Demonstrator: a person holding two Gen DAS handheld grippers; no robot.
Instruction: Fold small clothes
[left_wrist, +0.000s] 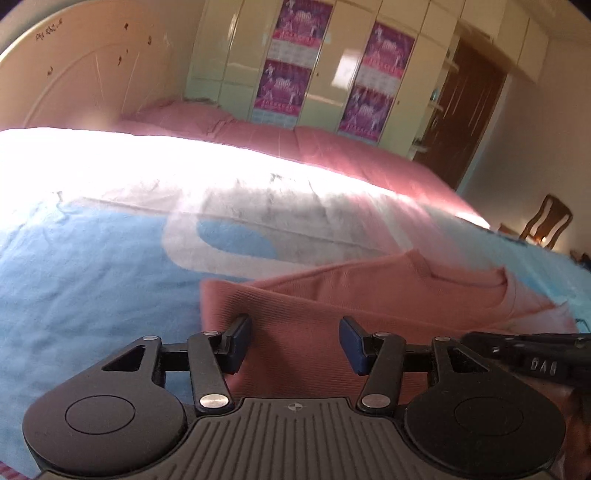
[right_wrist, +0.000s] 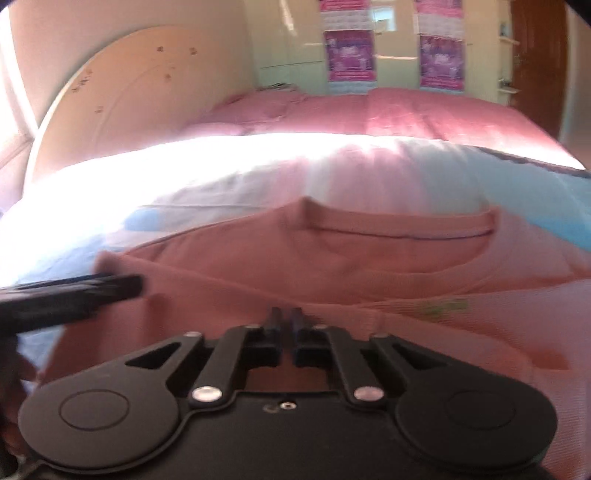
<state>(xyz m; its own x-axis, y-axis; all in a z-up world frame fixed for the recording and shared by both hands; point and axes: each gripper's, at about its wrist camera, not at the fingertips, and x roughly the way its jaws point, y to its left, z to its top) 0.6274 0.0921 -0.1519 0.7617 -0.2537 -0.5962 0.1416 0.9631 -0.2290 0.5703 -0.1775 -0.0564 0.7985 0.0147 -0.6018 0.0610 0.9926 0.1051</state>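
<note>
A small pink ribbed shirt (left_wrist: 369, 295) lies partly folded on a blue and white bedsheet (left_wrist: 92, 266), neckline away from me. My left gripper (left_wrist: 295, 334) is open, its fingers over the shirt's near left part, holding nothing. The right gripper shows as a dark bar at the right edge of the left wrist view (left_wrist: 532, 350). In the right wrist view the shirt (right_wrist: 369, 266) fills the middle. My right gripper (right_wrist: 286, 317) is shut, fingertips together at a fold of the shirt; whether cloth is pinched is hidden. The left gripper (right_wrist: 92, 291) enters from the left.
The bed carries a pink cover (left_wrist: 332, 147) farther back and a cream headboard (left_wrist: 74, 74). Cream wardrobes with purple posters (left_wrist: 288, 55) stand behind. A brown door (left_wrist: 469, 110) and a wooden chair (left_wrist: 546, 221) are at the right.
</note>
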